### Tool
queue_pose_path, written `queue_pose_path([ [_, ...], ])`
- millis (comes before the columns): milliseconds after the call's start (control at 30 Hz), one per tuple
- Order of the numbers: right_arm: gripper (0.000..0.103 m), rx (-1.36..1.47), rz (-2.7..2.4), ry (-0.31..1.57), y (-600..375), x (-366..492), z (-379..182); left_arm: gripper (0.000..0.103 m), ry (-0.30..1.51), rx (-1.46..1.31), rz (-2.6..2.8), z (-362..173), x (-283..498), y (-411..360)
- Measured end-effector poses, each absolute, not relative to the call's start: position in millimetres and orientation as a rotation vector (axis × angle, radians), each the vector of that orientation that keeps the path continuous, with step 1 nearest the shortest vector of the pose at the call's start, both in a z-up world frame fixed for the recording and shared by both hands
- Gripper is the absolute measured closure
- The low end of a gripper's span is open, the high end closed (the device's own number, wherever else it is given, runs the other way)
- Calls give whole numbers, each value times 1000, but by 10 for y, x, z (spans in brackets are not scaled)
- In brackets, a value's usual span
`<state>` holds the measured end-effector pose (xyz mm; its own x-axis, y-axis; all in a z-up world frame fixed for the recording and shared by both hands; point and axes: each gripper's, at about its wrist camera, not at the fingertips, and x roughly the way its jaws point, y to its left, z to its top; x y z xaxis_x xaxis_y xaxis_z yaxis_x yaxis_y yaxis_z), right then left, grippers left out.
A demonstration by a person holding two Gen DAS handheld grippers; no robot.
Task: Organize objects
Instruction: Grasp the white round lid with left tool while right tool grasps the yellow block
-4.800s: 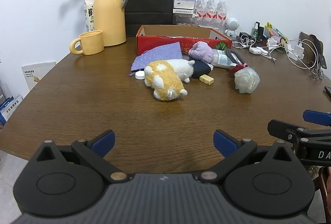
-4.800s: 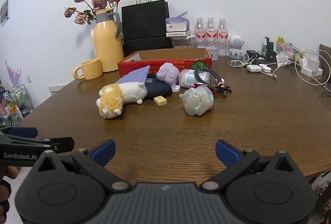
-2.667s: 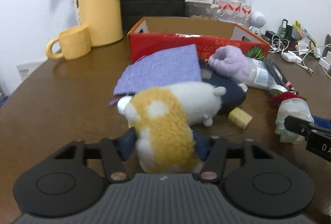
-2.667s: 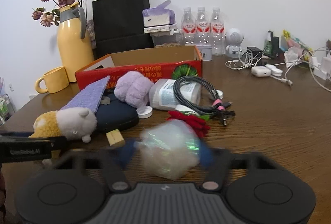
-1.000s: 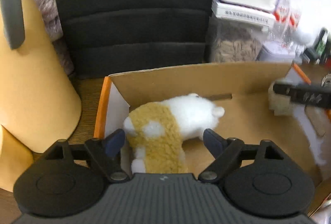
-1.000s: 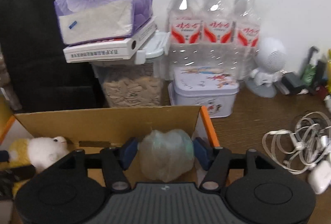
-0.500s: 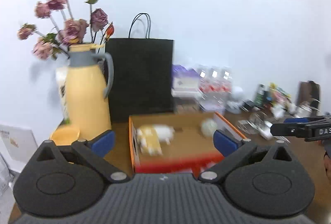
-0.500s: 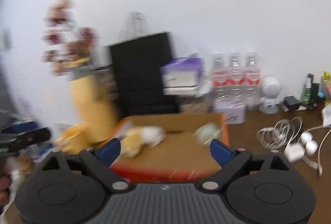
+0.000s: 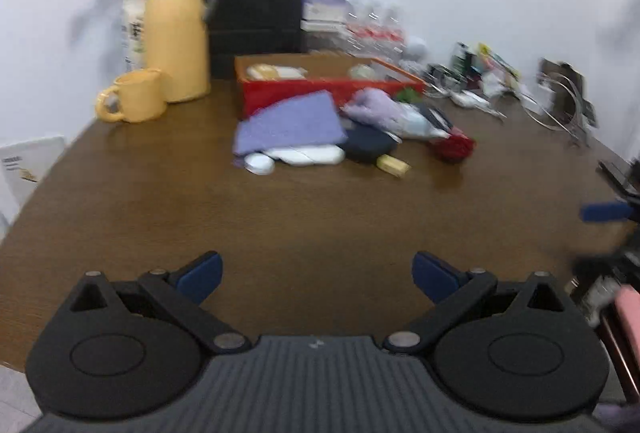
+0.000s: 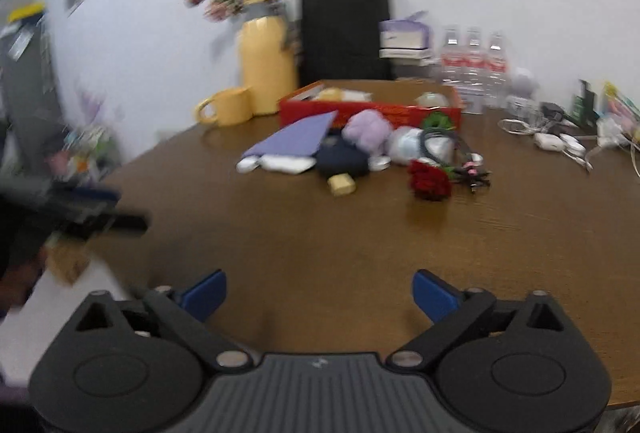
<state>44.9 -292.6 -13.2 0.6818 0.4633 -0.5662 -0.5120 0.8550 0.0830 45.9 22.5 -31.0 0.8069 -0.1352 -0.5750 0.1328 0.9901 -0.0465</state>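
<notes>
The red cardboard box [image 9: 320, 93] stands at the back of the table [image 9: 320, 225]. Inside it lie the yellow-and-white plush toy [image 9: 272, 72] and the clear wrapped ball [image 9: 362, 71]. In front of the box lies a pile: a purple cloth [image 9: 292, 127], a purple fluffy item [image 9: 372, 107], a dark blue pouch [image 9: 368, 145], a small yellow block [image 9: 394, 165] and a red rose [image 10: 430, 181]. My left gripper [image 9: 316, 269] hangs open and empty over the near table edge. My right gripper [image 10: 319, 291] is likewise open and empty, far from the pile.
A yellow jug [image 9: 176, 45] with dried flowers and a yellow mug [image 9: 136, 95] stand at the back left. A black paper bag [image 9: 260, 5] is behind the box. Water bottles [image 10: 474, 61], chargers and cables [image 10: 556, 141] crowd the back right.
Both grippers let go over the box, leaving the plush toy and the wrapped ball inside. They have since pulled back to the near edge of the table with open jaws.
</notes>
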Motion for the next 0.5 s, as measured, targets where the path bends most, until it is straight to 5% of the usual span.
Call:
queue_pose_path([
  [233,12,-29,670,498,-3178,524,346,2,470,-27,-109,-165,906,268],
  [367,12,-46,575,494,-2896,1182,256,40,533,10,-35,-466,1696,246],
  [500,44,-143,503,599,-2320,1819,-241,43,612,-28,-70,-733,2216,302],
])
